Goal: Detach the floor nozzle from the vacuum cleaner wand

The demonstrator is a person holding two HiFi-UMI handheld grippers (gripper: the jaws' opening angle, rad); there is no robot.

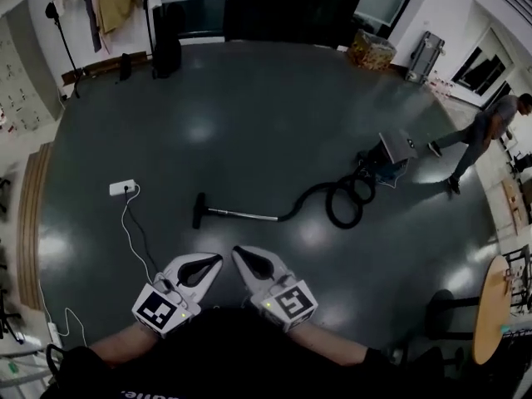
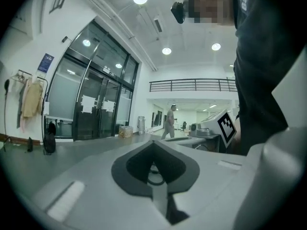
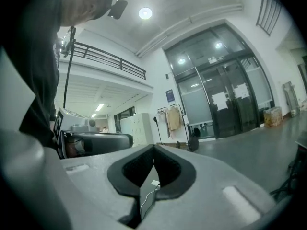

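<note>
Left tool [image 1: 218,259] closed, empty, right tool [image 1: 237,251] closed, empty, tips close together

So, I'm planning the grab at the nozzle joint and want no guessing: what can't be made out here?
- Joint between floor nozzle and wand: head view, too small to show any catch.
- Floor nozzle, gripper views: hidden behind the shut left gripper and right gripper; only a hose loop shows through the left one.
- Vacuum body: head view, far, small; no detail.
</note>
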